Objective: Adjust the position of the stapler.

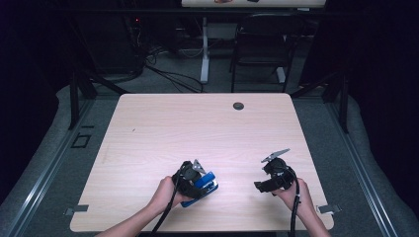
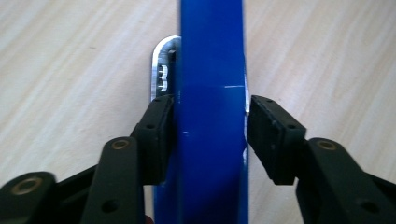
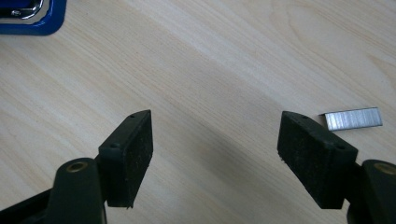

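The left claw (image 2: 210, 135) straddles a blue stapler (image 2: 212, 93): its left pad touches the side, while the right pad stands just clear, so the claw is spread and nothing is pinched. The high view places the stapler on the near left of the worktop (image 1: 197, 128). The right claw (image 3: 215, 154) hangs spread wide over bare wood; its own view reveals a strip of staples (image 3: 353, 118) just beside its right pad.

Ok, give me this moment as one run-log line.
left gripper: astride blue stapler, left pad touching, right pad apart | right gripper: open, nothing between | staple strip: on table
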Motion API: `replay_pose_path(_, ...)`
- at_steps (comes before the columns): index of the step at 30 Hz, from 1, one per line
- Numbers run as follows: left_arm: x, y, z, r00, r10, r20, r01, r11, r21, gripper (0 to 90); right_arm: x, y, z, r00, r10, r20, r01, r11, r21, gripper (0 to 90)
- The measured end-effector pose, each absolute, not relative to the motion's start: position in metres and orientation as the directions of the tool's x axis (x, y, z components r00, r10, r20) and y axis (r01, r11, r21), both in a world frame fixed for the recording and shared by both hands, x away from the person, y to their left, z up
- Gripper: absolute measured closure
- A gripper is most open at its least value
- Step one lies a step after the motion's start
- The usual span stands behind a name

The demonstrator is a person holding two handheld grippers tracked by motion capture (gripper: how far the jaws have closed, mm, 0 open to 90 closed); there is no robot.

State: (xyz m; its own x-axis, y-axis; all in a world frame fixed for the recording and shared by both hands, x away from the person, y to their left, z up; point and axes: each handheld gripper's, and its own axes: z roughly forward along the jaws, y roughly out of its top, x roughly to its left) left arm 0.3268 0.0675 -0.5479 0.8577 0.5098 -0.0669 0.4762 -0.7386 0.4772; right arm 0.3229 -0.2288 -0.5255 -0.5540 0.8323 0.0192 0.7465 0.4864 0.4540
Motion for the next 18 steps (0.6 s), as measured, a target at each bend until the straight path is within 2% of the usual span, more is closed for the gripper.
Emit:
replay_pose_path(3, 0.3259, 0.0665, -0.5486, 0.865, 0.5, -0.035, 0.454, -0.752, 0.478, 55.5, 0.3228, -0.2287, -0.5255, -0.555, 0.832, 0.021, 0.747, 0.486, 0.454, 27.0)
replay_pose_path(5, 0.3297, 0.0704, -0.5495, 0.868, 0.495, -0.047, 0.45, -0.741, 0.499, 64.0, 0.3226, -0.2288, -0.5253, -0.556, 0.831, 0.024, 0.746, 0.486, 0.456, 27.4)
replay_pose_path(12, 0.3306, 0.0688, -0.5495, 0.899, 0.437, -0.02, 0.389, -0.778, 0.494, 63.8, 0.323, -0.2283, -0.5253, -0.559, 0.829, 0.017, 0.747, 0.494, 0.446, 27.5)
replay_pose_path(18, 0.3354, 0.0646, -0.5506, 0.954, 0.301, -0.015, 0.266, -0.818, 0.509, 64.4, 0.3228, -0.2275, -0.5254, -0.558, 0.83, 0.022, 0.749, 0.492, 0.443, 27.5)
